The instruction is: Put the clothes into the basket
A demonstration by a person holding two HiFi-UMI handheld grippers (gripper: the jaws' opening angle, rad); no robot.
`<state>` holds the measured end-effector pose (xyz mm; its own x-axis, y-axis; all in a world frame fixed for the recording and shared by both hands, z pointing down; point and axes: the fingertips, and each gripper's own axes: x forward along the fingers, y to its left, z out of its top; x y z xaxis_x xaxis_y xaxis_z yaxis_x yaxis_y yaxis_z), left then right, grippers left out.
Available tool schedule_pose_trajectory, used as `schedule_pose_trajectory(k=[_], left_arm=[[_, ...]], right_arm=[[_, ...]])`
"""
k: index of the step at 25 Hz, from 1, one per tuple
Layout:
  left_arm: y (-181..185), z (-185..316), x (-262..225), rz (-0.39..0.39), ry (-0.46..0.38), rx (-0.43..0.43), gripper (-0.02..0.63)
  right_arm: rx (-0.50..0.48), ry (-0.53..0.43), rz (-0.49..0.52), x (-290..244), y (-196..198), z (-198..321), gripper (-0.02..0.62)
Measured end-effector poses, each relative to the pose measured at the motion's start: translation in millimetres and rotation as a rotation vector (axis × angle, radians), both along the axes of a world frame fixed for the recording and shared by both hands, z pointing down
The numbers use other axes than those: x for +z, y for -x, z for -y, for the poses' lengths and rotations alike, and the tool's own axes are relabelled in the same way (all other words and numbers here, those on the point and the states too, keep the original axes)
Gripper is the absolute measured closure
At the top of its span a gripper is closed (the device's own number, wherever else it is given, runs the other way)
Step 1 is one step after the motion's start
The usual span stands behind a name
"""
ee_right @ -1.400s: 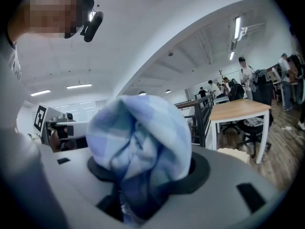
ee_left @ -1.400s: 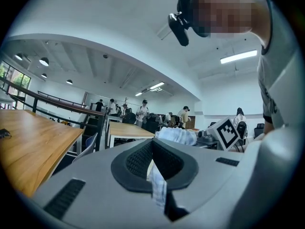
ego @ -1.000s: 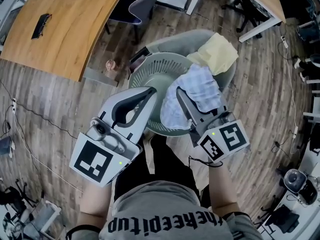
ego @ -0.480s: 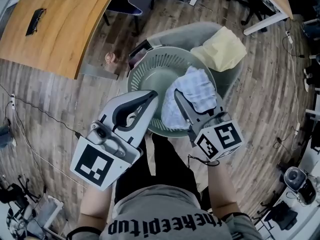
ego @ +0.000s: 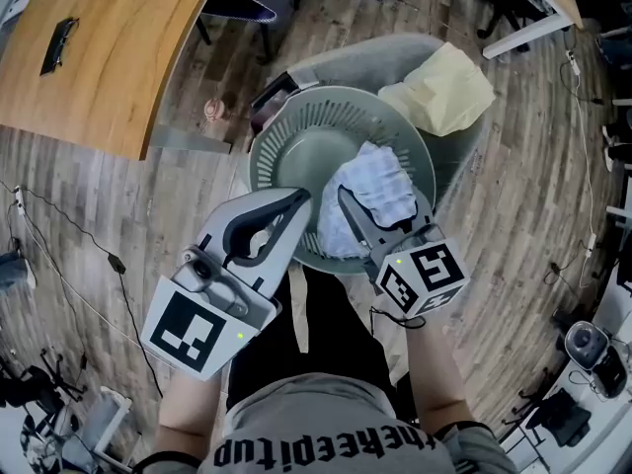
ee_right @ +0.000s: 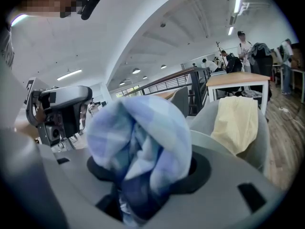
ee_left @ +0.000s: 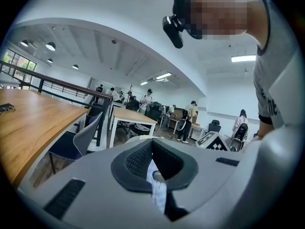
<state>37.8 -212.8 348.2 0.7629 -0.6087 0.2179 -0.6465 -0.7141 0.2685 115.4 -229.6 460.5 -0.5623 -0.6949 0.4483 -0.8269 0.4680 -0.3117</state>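
A blue-and-white checked cloth (ego: 373, 194) lies bunched inside the round grey-green basket (ego: 296, 131), toward its near right side. My right gripper (ego: 348, 203) reaches over the basket's near rim and is shut on a thick bundle of that cloth (ee_right: 143, 132), which fills the right gripper view. My left gripper (ego: 299, 201) sits just left of it, with a thin strip of the same cloth (ee_left: 158, 192) pinched in its shut jaws. A pale yellow cloth (ego: 441, 91) hangs over the grey armchair behind the basket, and this yellow cloth (ee_right: 237, 122) also shows in the right gripper view.
The basket stands on a grey armchair (ego: 390, 59) on a wood-plank floor. A curved wooden table (ego: 109, 47) with a black object (ego: 54, 45) fills the far left. A small round item (ego: 210, 110) lies on the floor beside the chair. Cables run along the left.
Both grippers have sunk toward the basket with the checked cloth. The cloth has dropped from over the far rim to lower inside the basket.
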Motion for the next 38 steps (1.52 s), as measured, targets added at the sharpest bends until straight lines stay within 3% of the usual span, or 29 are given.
schedule_pose_trajectory(k=[17, 38], left_arm=[[4, -3, 35, 0.019, 0.061, 0.029, 0.592], [3, -9, 55, 0.026, 0.096, 0.05, 0.592]], right_arm=[[-0.006, 0.133, -0.055, 68, 6, 2, 0.325], [-0.068, 0.401, -0.164, 139, 14, -4, 0.321]])
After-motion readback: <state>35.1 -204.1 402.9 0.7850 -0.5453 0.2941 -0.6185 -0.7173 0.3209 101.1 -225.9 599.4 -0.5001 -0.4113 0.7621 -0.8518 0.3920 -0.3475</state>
